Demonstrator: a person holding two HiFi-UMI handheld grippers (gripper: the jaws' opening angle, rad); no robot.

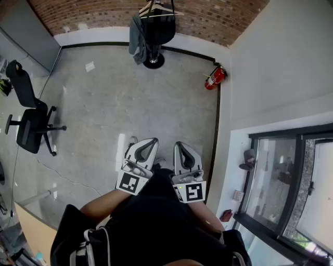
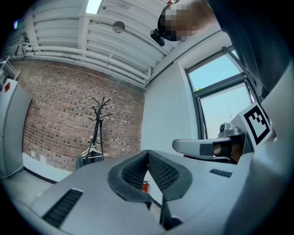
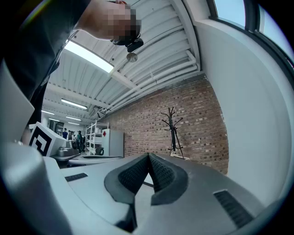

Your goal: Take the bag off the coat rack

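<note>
Both grippers are held level and close to the person's body. The left gripper (image 1: 148, 142) and the right gripper (image 1: 183, 147) each have their jaws fully together, with nothing between the pads. The coat rack (image 1: 154, 63) stands far ahead of both jaw tips, against the brick wall, and the dark bag (image 1: 159, 28) hangs on it, well out of reach. A grey garment (image 1: 137, 39) hangs touching the bag on its left, with a hanger (image 1: 156, 10) above. How the bag's strap sits on the rack cannot be made out. Risks noted:

1. Closed jaws arriving at the strap would push the bag instead of taking it.
2. A grip placed too far left could catch the garment.
3. Pulling towards the person rather than lifting the strap clear could drag the hanger off or tip the rack.
</note>
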